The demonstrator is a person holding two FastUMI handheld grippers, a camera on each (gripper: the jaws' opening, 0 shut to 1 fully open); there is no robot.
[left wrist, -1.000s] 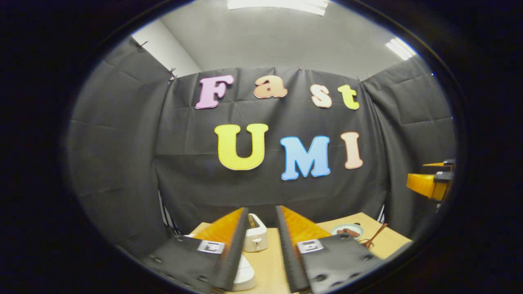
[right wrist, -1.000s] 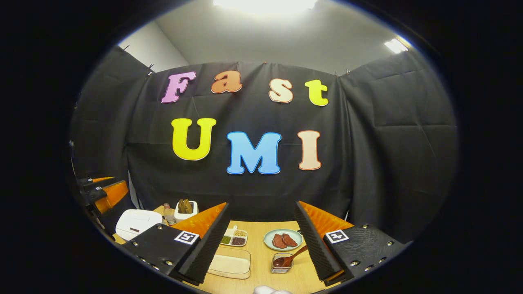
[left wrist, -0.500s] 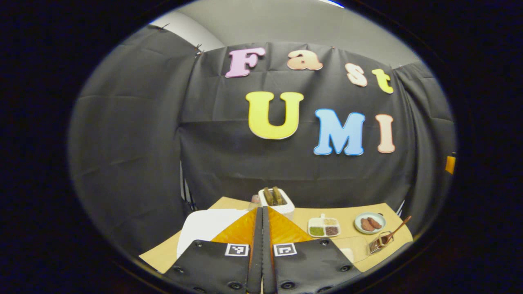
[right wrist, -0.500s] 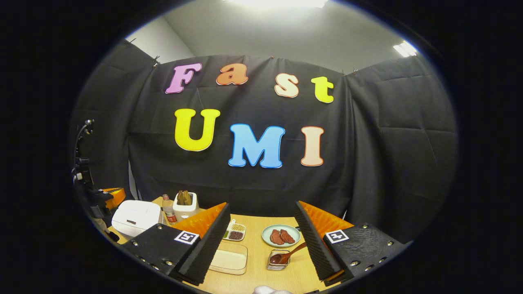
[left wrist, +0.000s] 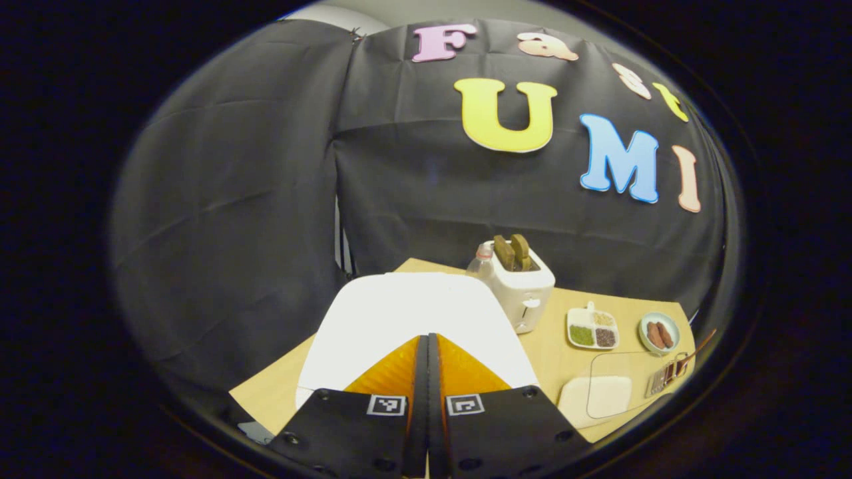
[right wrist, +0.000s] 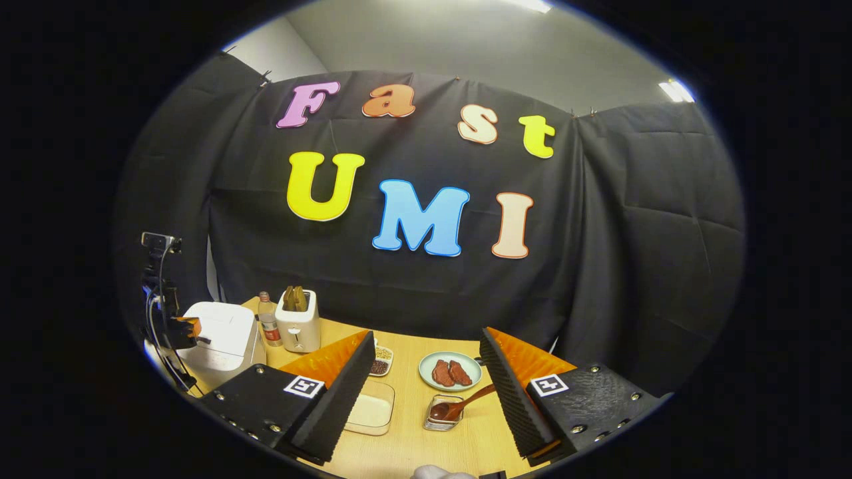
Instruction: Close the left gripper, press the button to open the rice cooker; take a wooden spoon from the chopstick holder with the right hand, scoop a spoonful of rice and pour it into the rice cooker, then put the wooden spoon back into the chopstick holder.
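- The left gripper (left wrist: 427, 352), fingers pressed together, hangs over the white rice cooker (left wrist: 406, 313), lid down.
- Best to press squarely on the button; I can't see it.
- The right gripper (right wrist: 426, 359) waits, fingers spread, above the wooden spoon (right wrist: 466, 407).

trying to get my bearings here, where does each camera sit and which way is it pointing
Left gripper view: rides on the left hand-held gripper, angled down over the white rice cooker; its own two fingers show pressed together at the bottom.
Right gripper view: rides on the right hand-held gripper, facing the booth's back wall over the table; its own fingers show spread apart, with the left hand-held gripper far off at the left by the cooker.
Shared: rice cooker, toaster, plate of meat, wooden spoon.
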